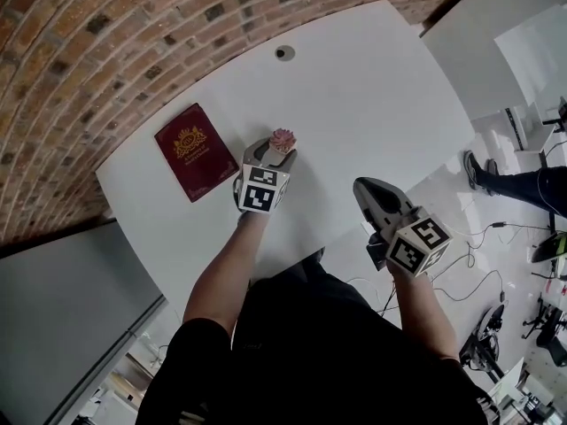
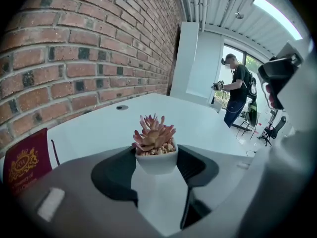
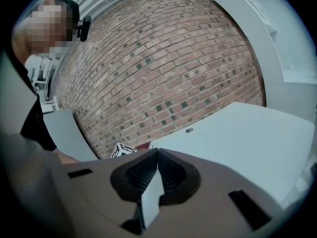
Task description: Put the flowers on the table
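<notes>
A small white pot with a pink succulent [image 2: 155, 151] sits between the jaws of my left gripper [image 2: 156, 163], which is shut on the pot's sides. In the head view the left gripper [image 1: 280, 155] holds the succulent [image 1: 283, 139] over the middle of the white table [image 1: 372, 104]; I cannot tell whether the pot touches the tabletop. My right gripper [image 1: 365, 188] hangs near the table's front edge. In its own view the right gripper [image 3: 157, 153] has its jaws pressed together with nothing between them.
A dark red book [image 1: 195, 151] lies on the table left of the pot. A round cable hole [image 1: 284, 52] is near the brick wall [image 1: 106, 51]. A second white table [image 1: 496, 51] stands at the right. Another person [image 2: 237, 90] stands far off.
</notes>
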### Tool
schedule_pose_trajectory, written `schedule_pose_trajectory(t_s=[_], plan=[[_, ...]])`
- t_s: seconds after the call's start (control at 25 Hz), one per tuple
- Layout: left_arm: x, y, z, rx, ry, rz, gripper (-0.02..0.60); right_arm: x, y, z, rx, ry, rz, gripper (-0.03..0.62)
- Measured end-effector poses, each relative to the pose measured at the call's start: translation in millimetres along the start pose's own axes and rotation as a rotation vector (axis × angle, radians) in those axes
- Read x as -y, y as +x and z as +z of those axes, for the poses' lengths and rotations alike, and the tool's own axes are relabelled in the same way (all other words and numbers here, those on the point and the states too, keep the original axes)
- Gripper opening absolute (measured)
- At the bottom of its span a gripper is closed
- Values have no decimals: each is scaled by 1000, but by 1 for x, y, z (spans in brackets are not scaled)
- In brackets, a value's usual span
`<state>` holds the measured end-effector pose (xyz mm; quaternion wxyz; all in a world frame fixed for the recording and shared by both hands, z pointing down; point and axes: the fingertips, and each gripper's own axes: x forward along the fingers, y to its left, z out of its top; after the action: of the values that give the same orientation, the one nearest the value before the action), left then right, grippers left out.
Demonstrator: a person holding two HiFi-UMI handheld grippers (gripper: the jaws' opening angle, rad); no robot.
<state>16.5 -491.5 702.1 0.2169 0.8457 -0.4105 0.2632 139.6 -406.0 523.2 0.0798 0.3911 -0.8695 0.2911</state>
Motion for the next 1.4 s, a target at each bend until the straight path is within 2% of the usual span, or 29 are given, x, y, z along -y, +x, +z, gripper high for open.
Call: schedule_pose_trajectory(t_s=[0.16,0.36,0.8,1.12,1.4], plan=[[2,4,-10,-20,45,2,261,2,-9,-3,3,3,-23,12],[4,10,-20,-7,88,3,261,1,-19,-9,1,6,-46,12],[8,6,-33,-67,131,0,262,-9,-39,2,24,-7,-50,12],[23,-12,-25,-56,154,20,262,-22,-61,-2,34,-13,-16,12],[36,-51,-9,-20,159,87,262,-38,-91,10,92,-73,40,12]])
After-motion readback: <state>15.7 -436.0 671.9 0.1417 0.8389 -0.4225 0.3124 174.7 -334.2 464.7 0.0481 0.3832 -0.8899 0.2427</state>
